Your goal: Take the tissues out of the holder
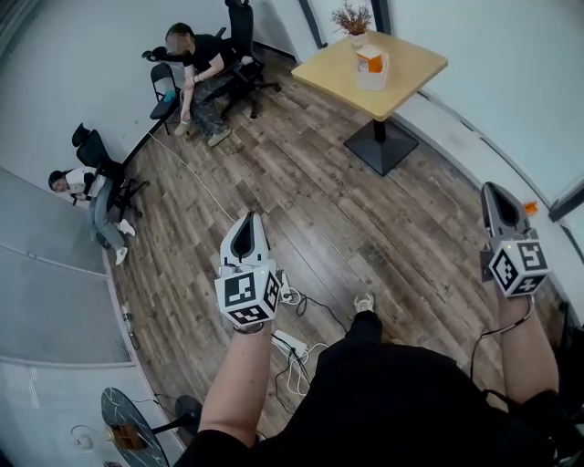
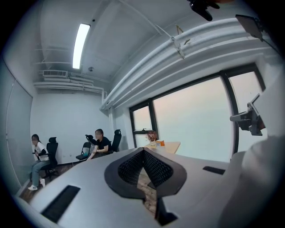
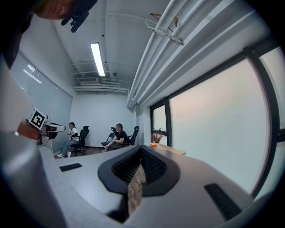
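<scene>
The tissue holder (image 1: 371, 66) stands on the small wooden worktop (image 1: 415, 68) at the far side of the room, just beside a potted plant (image 1: 352, 18) and well apart from both my tools. The left gripper (image 1: 246, 221) and the right gripper (image 1: 493, 193) each have their fingers pressed together on nothing.

I cannot make out the tissues themselves from here. I expect them to be very light, soft and quick to tear, so I would pinch the topmost sheet where it stands out of the opening and draw it straight out. The holder looks light too and may lift with it, so I would steady its wall with the other gripper.

The worktop looks smooth and sits on one dark pedestal. The floor (image 1: 301, 201) is wood plank, with loose cables (image 1: 297, 351) near my feet and two seated people (image 1: 196, 57) by the far wall.
</scene>
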`<state>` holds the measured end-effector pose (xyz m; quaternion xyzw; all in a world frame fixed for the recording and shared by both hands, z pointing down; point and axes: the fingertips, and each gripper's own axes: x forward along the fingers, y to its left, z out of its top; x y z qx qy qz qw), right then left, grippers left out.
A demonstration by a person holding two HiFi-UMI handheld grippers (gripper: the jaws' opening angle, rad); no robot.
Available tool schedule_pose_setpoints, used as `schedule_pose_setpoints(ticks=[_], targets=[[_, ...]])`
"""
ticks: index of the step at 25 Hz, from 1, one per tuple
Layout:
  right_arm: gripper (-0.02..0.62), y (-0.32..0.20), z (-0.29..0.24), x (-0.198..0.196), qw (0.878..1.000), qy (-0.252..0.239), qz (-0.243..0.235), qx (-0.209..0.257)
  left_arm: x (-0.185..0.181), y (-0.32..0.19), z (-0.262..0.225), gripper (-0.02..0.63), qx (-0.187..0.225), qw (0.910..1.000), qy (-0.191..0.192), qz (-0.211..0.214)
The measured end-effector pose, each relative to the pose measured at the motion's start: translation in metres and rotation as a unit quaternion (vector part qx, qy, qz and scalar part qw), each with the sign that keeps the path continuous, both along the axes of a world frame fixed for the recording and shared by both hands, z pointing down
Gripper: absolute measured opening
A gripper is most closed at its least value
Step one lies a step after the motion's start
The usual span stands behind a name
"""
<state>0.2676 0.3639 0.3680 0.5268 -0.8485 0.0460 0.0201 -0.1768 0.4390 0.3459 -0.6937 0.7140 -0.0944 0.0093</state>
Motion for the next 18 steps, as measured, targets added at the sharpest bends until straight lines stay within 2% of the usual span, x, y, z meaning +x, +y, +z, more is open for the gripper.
schedule_pose_setpoints(ticks=[9,13,18], targets=[[0.006,-0.069,-0.014,-0.024,1.0,0.013,0.025,0.006,-0.019,-0.101,-0.015,0.005,0.022,0.9991,0.001,0.036],[0.006,-0.091,-0.018,-0.043,0.998,0.056,0.024,0.019,-0.03,-0.138,-0.014,0.005,0.02,0.9987,0.008,0.046],[0.006,-0.128,-0.015,-0.063,0.997,0.063,0.03,0.016,-0.043,-0.184,-0.006,0.005,0.014,0.9979,0.009,0.063]])
